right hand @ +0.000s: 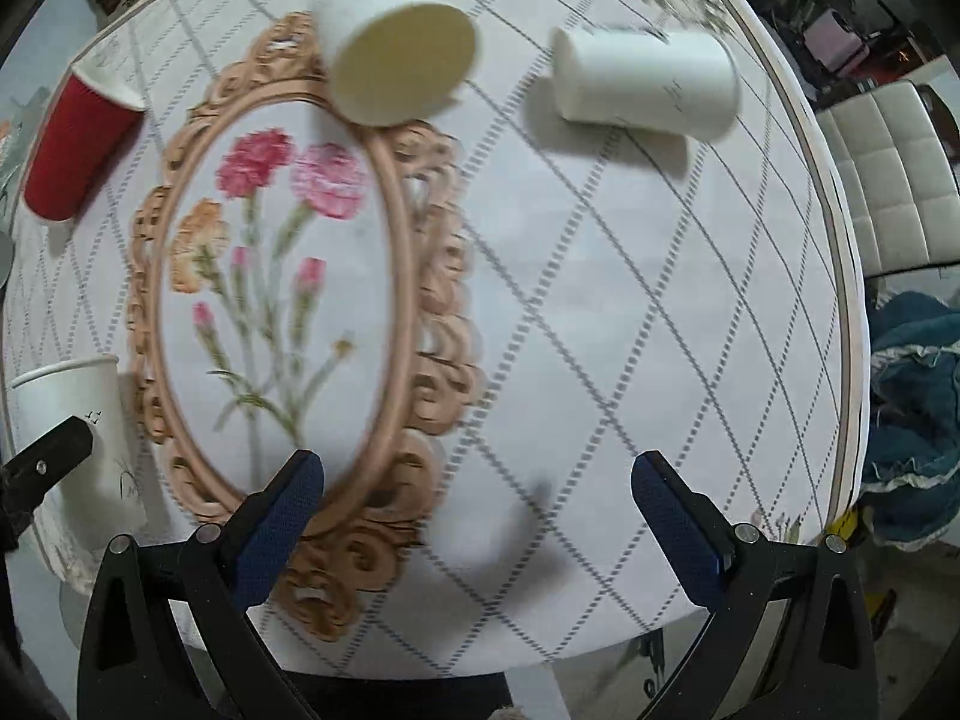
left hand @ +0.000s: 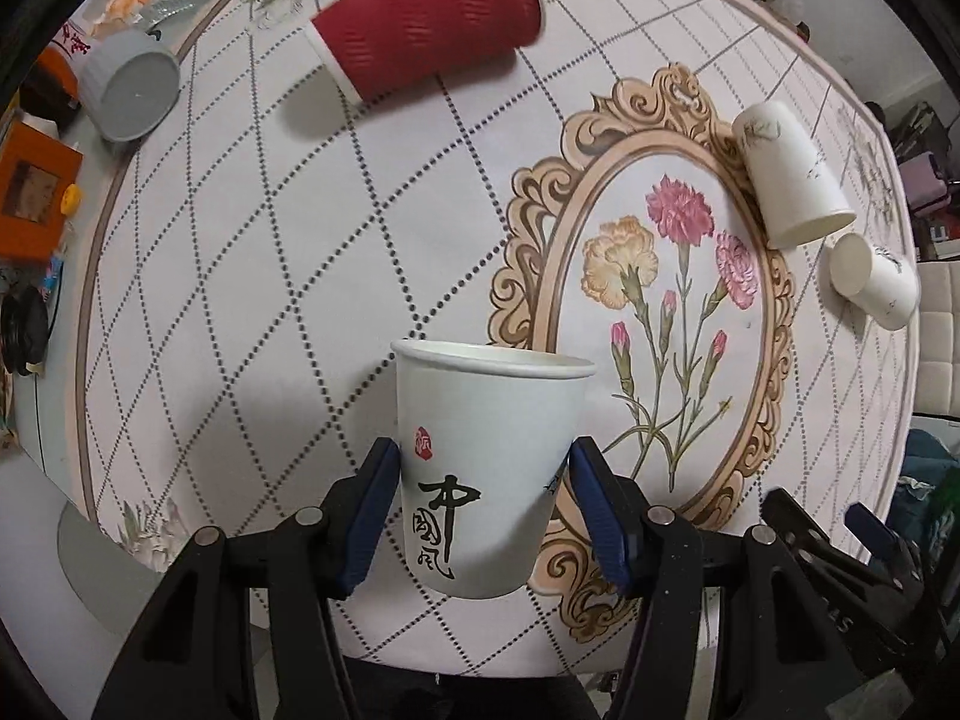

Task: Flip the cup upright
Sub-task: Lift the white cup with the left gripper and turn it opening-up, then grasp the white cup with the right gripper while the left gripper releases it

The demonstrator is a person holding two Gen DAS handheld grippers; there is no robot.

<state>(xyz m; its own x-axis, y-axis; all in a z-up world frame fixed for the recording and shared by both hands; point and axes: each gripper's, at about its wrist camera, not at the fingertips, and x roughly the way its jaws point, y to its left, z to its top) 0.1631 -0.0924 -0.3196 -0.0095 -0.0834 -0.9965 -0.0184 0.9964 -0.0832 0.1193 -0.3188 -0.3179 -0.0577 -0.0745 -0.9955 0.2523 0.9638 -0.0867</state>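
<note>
My left gripper [left hand: 483, 480] is shut on a white paper cup with black calligraphy [left hand: 486, 468], held upright with its rim up near the table's front edge; it also shows in the right wrist view [right hand: 72, 414]. A red ribbed cup [left hand: 429, 24] lies on its side at the back. Two white cups lie on their sides at the right: one [left hand: 792, 174] on the ornate frame, one [left hand: 876, 282] beyond it. In the right wrist view they are ahead, one [right hand: 396, 60] and the other [right hand: 648, 84]. My right gripper [right hand: 477, 516] is open and empty above the tablecloth.
A grey ribbed bowl [left hand: 132, 90] lies tipped at the back left by orange boxes [left hand: 33, 198]. The round table [right hand: 660, 300] has a flower-print cloth. A white chair [right hand: 888, 180] and blue cloth [right hand: 912, 420] are off the right edge.
</note>
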